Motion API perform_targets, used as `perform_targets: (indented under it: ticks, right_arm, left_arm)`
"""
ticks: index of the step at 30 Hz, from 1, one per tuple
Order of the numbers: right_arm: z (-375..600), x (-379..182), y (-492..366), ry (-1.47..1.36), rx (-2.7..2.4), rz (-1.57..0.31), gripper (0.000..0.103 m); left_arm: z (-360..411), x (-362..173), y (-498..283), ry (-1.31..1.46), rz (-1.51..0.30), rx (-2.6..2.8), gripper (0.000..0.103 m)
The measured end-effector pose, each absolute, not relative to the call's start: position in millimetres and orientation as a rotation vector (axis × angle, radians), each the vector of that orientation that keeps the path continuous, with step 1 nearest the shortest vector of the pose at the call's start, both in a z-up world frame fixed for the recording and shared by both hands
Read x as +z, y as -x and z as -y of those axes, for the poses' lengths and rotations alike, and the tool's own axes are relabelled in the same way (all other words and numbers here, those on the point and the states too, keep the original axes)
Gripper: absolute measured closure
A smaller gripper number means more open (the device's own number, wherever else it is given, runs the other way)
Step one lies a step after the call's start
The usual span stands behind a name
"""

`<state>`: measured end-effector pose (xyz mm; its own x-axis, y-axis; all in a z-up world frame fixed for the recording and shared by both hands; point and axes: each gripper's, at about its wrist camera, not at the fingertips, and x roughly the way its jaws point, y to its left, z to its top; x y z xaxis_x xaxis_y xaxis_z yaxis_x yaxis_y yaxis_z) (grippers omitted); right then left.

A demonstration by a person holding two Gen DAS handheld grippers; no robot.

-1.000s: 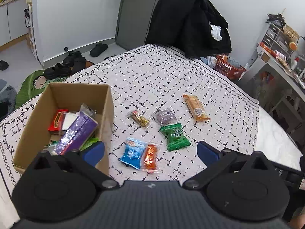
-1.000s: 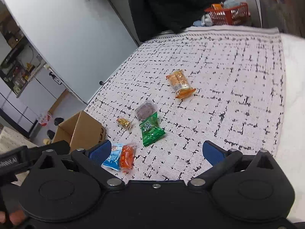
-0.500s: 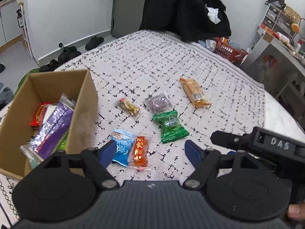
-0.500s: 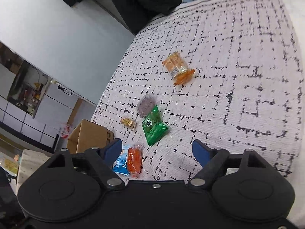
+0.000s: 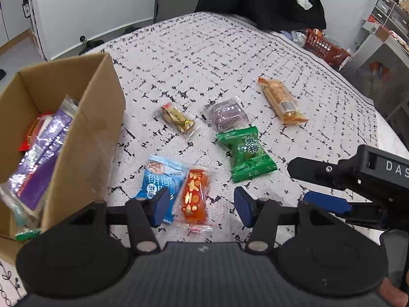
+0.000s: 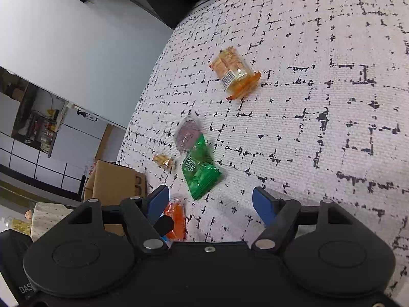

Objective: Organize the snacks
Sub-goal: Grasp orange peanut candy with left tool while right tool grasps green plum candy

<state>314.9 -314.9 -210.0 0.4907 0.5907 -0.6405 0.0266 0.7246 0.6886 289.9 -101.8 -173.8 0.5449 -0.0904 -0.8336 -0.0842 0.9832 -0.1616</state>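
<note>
Hovering over the patterned bedspread, the left gripper is closing its jaws around the red-orange snack packet, pads not yet touching it. A blue packet lies just beside that, at nine o'clock. The cardboard box, at nine o'clock, holds a purple packet. The right gripper is also closing, nothing between its pads; a green packet lies at eleven o'clock of it.
</note>
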Motion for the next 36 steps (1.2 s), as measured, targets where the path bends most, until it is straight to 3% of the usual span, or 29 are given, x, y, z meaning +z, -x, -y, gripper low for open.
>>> perform_targets:
  ticks: [10, 15, 31, 34, 35, 36]
  right_arm:
    - [303.6, -220.7, -334.3, -0.703, 0.409, -1.031, 0.038]
    - [295.3, -223.3, -344.2, -0.686, 0.420, -1.023, 0.039]
    - [240.6, -214.8, -352.7, -0.317, 0.439, -0.951, 0.038]
    - [228.4, -212.2, -349.3, -0.202, 0.422, -0.931, 0.050]
    - [225.4, -211.4, -347.5, -0.152, 0.408, -0.924, 0.064]
    - [221.8, -210.8, -344.9, -0.087, 0.393, -0.914, 0.066]
  left_arm:
    - [99.4, -200.4, -304.8, 0.228, -1.056, -0.004, 0.063]
    - [94.4, -202.0, -306.0, 0.239, -1.047, 0.010, 0.080]
    - [76.2, -186.9, -305.4, 0.308, -1.006, 0.025, 0.082]
    - [73.8, -184.8, -302.9, 0.318, -1.002, 0.028, 0.082]
    - [73.3, -184.2, -302.0, 0.320, -0.999, 0.027, 0.082]
    - [73.0, -183.3, -301.2, 0.322, -0.996, 0.026, 0.082]
